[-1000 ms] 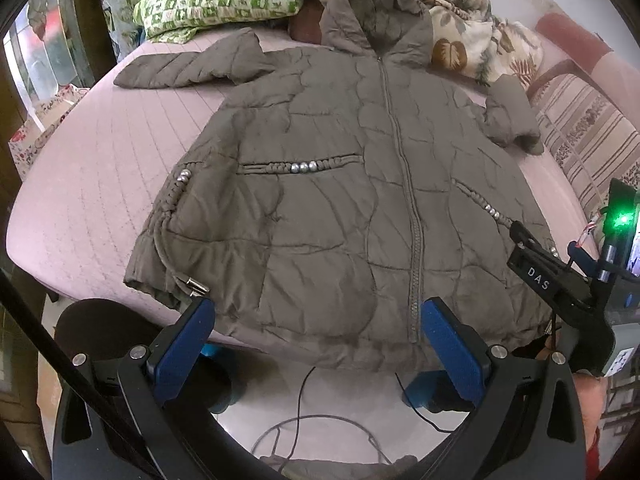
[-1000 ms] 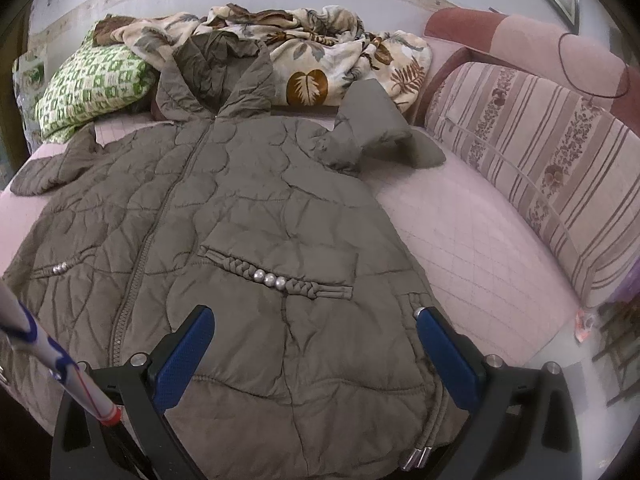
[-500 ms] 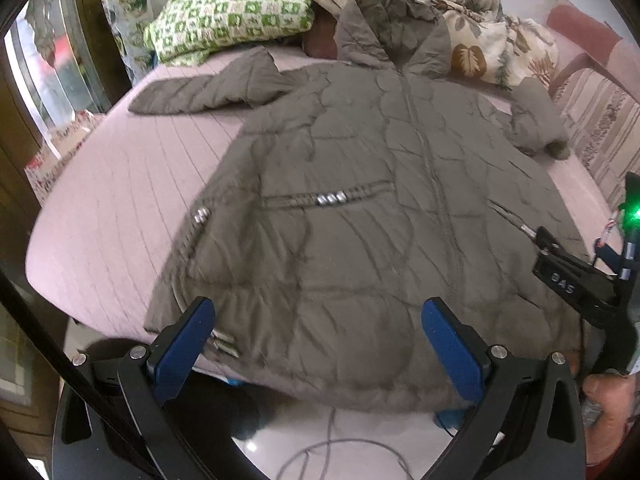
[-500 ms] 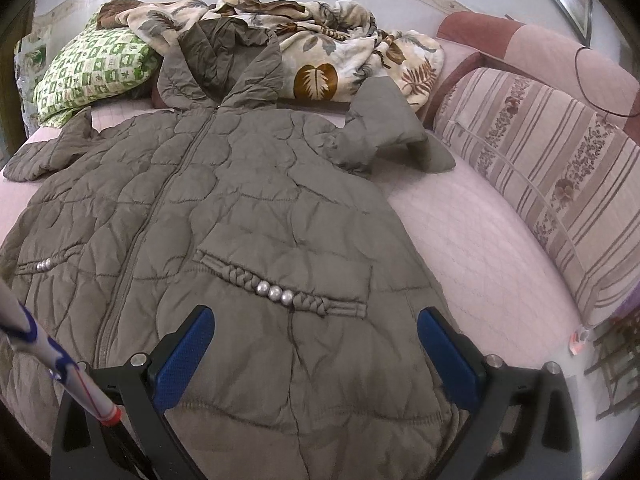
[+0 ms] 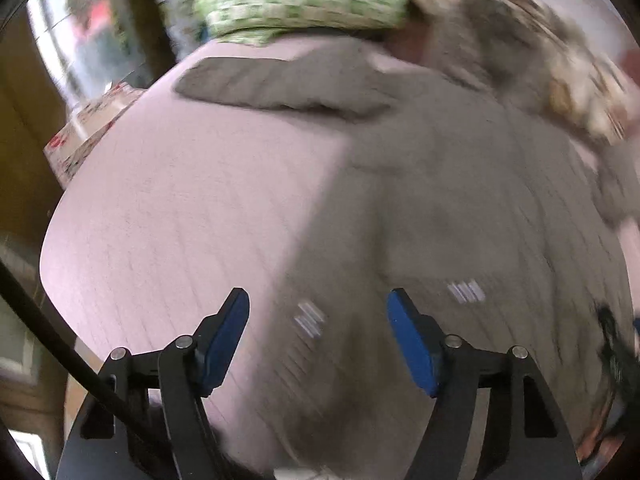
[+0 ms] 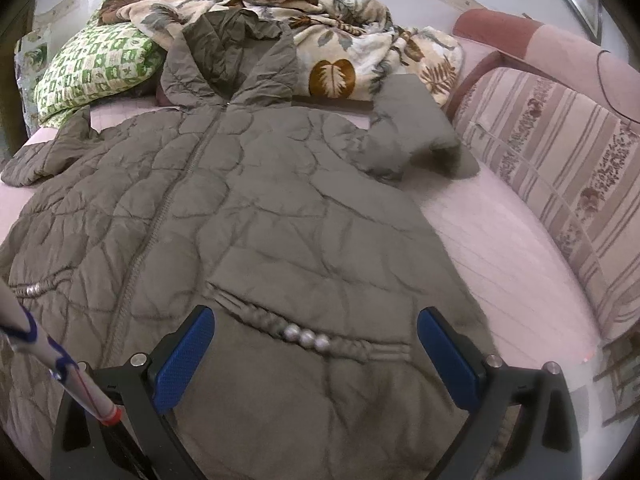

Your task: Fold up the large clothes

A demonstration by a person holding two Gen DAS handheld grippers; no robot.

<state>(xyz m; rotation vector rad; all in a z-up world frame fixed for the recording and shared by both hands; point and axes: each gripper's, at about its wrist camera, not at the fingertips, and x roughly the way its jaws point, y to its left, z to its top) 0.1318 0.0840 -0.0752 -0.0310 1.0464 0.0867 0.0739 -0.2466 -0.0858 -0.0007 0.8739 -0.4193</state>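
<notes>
A grey-brown quilted hooded jacket lies flat, front up and zipped, on a pink bed. Its left sleeve stretches out over the sheet and its right sleeve is bent by the sofa. My left gripper is open and empty, low over the jacket's left side edge near the pocket beads; this view is motion-blurred. My right gripper is open and empty, just above the right pocket's braided trim with pearl beads.
A green checked pillow and a leaf-print blanket lie at the head of the bed. A striped sofa borders the bed's right side. A flower-patterned box stands left of the bed. A white rod crosses the right wrist view.
My left gripper has moved forward and left over the bed, to the jacket's left edge, and its jaws stand narrower. My right gripper has moved forward and lower over the right pocket.
</notes>
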